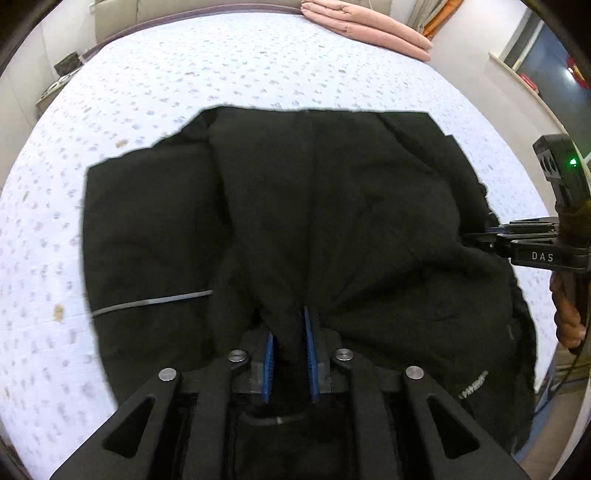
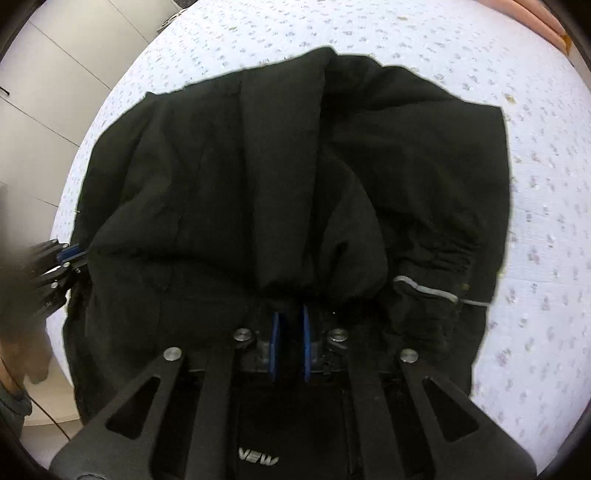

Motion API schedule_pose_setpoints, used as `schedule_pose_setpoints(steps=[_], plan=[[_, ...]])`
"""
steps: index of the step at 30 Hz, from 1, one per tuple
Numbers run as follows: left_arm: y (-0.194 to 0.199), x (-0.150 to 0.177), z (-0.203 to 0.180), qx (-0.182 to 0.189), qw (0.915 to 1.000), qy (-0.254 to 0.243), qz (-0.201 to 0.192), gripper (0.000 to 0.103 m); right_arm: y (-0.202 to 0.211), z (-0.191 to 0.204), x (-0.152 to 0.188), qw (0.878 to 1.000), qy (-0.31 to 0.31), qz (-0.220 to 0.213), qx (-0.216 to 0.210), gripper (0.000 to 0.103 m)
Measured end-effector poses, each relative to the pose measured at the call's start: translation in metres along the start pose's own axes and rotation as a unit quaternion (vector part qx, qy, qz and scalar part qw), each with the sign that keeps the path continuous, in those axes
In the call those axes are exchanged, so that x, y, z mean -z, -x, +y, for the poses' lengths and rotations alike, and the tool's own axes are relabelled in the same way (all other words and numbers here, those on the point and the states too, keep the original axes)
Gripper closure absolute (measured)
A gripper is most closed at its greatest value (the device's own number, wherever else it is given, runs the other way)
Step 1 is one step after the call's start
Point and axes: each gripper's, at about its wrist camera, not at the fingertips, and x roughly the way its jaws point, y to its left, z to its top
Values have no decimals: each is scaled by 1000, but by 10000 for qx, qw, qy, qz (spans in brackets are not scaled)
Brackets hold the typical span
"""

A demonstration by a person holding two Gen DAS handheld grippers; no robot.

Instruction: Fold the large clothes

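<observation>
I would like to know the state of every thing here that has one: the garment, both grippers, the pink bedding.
Black jacket: lying rumpled on the bed, near edge pinched at two places.
Left gripper: shut on the jacket's edge.
Right gripper: shut on the jacket's edge.
Pink blanket: folded, at the bed's far end.
Bed sheet: spread flat.
</observation>
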Motion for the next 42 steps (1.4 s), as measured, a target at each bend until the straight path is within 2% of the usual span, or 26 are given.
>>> schedule_pose_setpoints(steps=[2,3,5,6,7,10,12,13,15,16,17,19,21,26,28,31,33,35,36,37,39,41,42], plan=[[21,-5,1,-162,9998,-20,-90,66,22,3,2,9999,144,27,-3,91],[38,-9,-2,-412,9988,-100,-240,56,35,8,3,9995,285,-35,99,87],[63,-14,-10,-551,9968,-221,-535,52,62,17,4,9984,470,-231,235,69],[77,-19,-16,-510,9959,-189,-722,48,75,23,4,9977,532,-361,215,52],[85,-21,-21,-406,9955,-138,-845,46,90,31,4,9965,593,-564,146,48],[86,-24,-42,190,9945,-31,-1025,46,104,55,3,9935,843,-767,72,55],[59,-24,-51,369,9958,-25,-842,46,94,69,1,9892,1142,-915,106,59],[45,-22,-52,266,9970,2,-721,46,80,75,3,9878,1284,-876,62,62],[8,-16,-44,-286,9984,188,-458,46,49,75,16,9851,1534,-764,155,68],[-4,-11,-36,-301,9982,304,-417,46,28,75,23,9831,1681,-634,358,68],[-15,-5,-24,-159,9981,494,-346,47,4,70,30,9826,1732,-387,544,68],[-25,4,-13,29,9971,688,-324,50,-25,54,42,9855,1614,-228,476,67],[-28,7,-17,-79,9975,589,-394,50,-29,41,46,9891,1393,-421,237,67],[-21,4,-29,-285,9989,227,-300,50,-20,39,39,9900,1360,-282,227,67],[-10,5,-36,-338,9990,44,-289,50,-4,38,35,9898,1393,-262,176,67],[10,10,-44,-317,9990,21,-305,50,33,31,33,9892,1359,-521,179,66],[27,9,-47,-155,9987,79,-488,50,56,23,24,9894,1182,-833,136,65],[40,5,-50,-90,9961,223,-849,46,64,16,13,9887,971,-1115,228,65],[39,-3,-43,-71,9950,344,-930,38,61,11,5,9887,871,-1184,300,65],[34,-7,-38,-39,9946,446,-931,34,54,6,-1,9891,762,-1186,433,65],[13,-14,-22,-167,9961,490,-717,34,33,-4,-8,9908,509,-1099,610,66],[-13,-13,-12,-377,9969,469,-510,35,0,-17,-14,9922,289,-777,927,66],[-24,-10,-6,-351,9973,422,-494,35,-15,-20,-15,9935,225,-629,924,67]])
